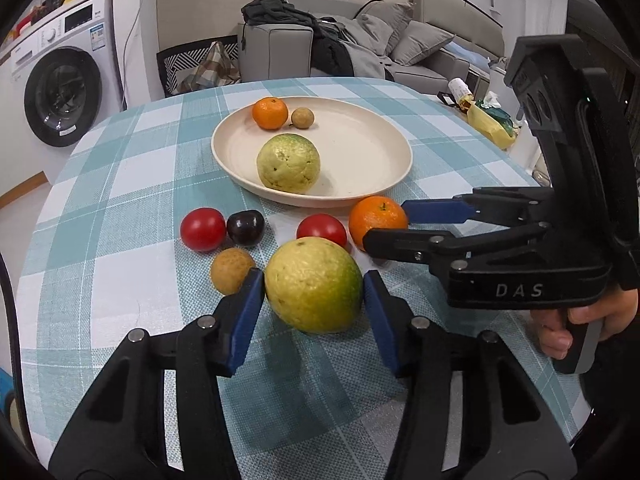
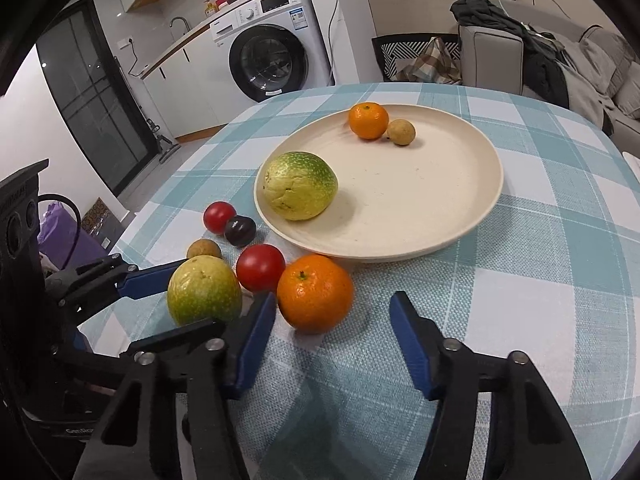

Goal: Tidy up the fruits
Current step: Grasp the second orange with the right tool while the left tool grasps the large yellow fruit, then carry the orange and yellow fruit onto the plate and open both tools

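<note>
A cream plate (image 1: 360, 148) (image 2: 440, 184) holds a yellow-green fruit (image 1: 288, 163) (image 2: 301, 186), a small orange (image 1: 270, 113) (image 2: 368, 120) and a small brown fruit (image 1: 302, 117) (image 2: 401, 132). On the cloth lie a second yellow-green fruit (image 1: 314, 284) (image 2: 204, 291), an orange (image 1: 378, 216) (image 2: 315, 293), two red tomatoes (image 1: 203, 229) (image 1: 321, 230), a dark plum (image 1: 245, 227) and a brown fruit (image 1: 231, 271). My left gripper (image 1: 314, 292) is open, its pads on either side of the near yellow-green fruit. My right gripper (image 2: 334, 316) (image 1: 384, 222) is open around the orange.
The table has a blue-and-white checked cloth (image 1: 120, 184) and a rounded edge. A yellow bag with clutter (image 1: 490, 120) sits at the far right edge. A washing machine (image 2: 272, 60), a chair (image 1: 200, 64) and a sofa (image 1: 400, 48) stand beyond the table.
</note>
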Available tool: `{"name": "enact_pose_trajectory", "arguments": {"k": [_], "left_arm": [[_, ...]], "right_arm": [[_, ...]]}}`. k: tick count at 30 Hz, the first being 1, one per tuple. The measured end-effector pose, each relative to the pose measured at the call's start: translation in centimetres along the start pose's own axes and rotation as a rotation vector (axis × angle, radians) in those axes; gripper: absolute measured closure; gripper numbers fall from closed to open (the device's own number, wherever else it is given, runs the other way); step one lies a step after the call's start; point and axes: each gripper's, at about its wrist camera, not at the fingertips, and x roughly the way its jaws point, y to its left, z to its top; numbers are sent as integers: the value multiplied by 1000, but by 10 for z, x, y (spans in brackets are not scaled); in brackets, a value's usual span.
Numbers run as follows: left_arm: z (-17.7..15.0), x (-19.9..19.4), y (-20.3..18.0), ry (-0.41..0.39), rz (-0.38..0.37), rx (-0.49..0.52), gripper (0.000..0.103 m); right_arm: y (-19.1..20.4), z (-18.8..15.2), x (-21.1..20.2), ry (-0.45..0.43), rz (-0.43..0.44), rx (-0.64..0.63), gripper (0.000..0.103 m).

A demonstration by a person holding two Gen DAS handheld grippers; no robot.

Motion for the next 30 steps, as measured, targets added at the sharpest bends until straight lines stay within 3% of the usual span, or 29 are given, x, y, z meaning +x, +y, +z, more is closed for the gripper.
{"name": "enact_pose_trajectory", "arguments": {"k": [7, 15, 30], "left_arm": [[2, -6, 4, -26, 0, -20, 55], [7, -13, 3, -51, -2, -23, 55], [44, -2, 4, -87, 4, -52, 55]], "right_arm": [[8, 1, 3, 2, 18, -22, 61], [11, -2, -2, -11, 11, -37, 63], [-6, 7, -32, -124, -10, 6, 63]]}}
